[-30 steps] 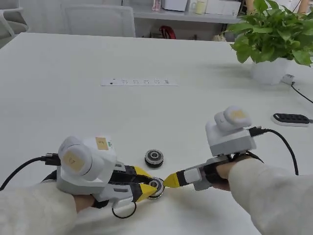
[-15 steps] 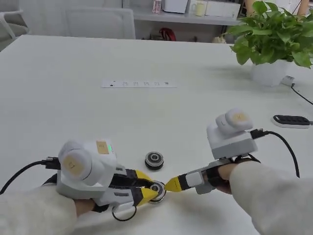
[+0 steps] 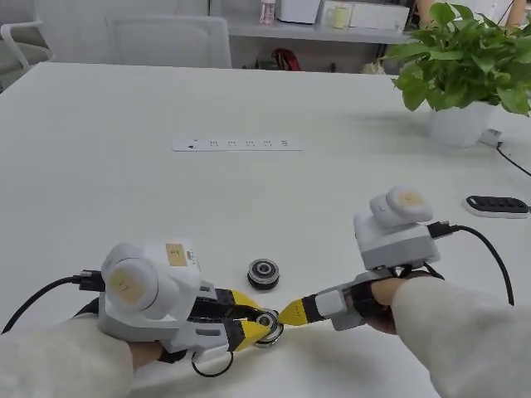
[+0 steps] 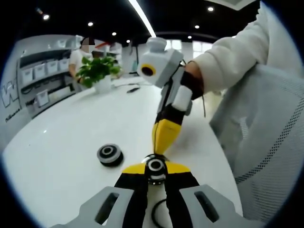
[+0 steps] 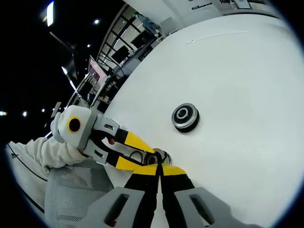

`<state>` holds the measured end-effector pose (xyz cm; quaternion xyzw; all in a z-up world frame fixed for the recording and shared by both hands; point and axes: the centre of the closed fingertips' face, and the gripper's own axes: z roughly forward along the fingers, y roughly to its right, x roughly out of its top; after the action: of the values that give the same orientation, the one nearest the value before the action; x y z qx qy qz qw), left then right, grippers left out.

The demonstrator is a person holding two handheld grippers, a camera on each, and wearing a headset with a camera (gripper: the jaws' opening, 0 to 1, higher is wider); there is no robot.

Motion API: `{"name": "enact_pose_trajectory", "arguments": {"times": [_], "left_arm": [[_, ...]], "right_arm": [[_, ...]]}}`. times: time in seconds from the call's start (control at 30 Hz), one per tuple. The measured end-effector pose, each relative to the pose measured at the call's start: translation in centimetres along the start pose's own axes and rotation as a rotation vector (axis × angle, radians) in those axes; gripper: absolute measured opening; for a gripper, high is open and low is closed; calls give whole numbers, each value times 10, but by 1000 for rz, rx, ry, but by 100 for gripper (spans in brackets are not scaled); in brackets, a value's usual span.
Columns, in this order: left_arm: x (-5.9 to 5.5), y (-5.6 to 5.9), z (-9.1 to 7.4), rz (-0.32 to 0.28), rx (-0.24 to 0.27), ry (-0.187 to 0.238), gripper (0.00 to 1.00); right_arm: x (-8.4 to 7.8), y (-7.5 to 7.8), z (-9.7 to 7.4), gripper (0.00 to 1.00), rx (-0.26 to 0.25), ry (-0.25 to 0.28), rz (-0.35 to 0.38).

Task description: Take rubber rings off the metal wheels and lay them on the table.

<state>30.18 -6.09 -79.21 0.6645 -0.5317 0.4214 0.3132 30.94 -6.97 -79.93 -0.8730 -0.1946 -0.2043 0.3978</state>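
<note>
A small metal wheel (image 3: 268, 320) (image 4: 156, 166) (image 5: 160, 155) sits just above the table near its front edge, with my left gripper (image 3: 261, 324) (image 4: 156, 169) shut on it from the left. My right gripper (image 3: 287, 313) (image 5: 160, 167) comes in from the right with its yellow jaws shut. Their tips press on the wheel's rim, and I cannot make out whether they pinch a rubber ring. A second wheel (image 3: 263, 273) (image 4: 110, 154) (image 5: 185, 117) with a dark rim lies flat on the table just beyond. A thin black loop (image 3: 210, 366) lies under the left gripper.
A white power strip (image 3: 236, 144) lies mid-table. At the far right stand a potted plant (image 3: 465, 62) and a black device (image 3: 495, 201). Cables trail from both grippers. A chair (image 3: 170, 37) stands at the far edge, and a person (image 4: 83, 57) by the shelves.
Both grippers have stayed on the wheel, sinking slightly toward the table. The head view has shifted a little.
</note>
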Motion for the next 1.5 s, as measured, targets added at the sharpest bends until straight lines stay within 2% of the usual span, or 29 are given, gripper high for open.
{"name": "enact_pose_trajectory", "arguments": {"times": [0.93,1.23,1.27,1.4,1.5], "left_arm": [[0,0,0,-10,3,6,13],[0,0,1,-15,6,9,13],[0,0,1,-15,6,10,13],[0,0,1,-22,9,13,13],[0,0,1,-24,13,17,14]], "right_arm": [[3,-9,-1,0,14,5,-36],[8,-17,0,0,47,33,-25],[18,-21,-2,0,67,89,-7],[14,-17,-4,0,41,69,-32],[12,-15,-3,0,46,67,-11]]}}
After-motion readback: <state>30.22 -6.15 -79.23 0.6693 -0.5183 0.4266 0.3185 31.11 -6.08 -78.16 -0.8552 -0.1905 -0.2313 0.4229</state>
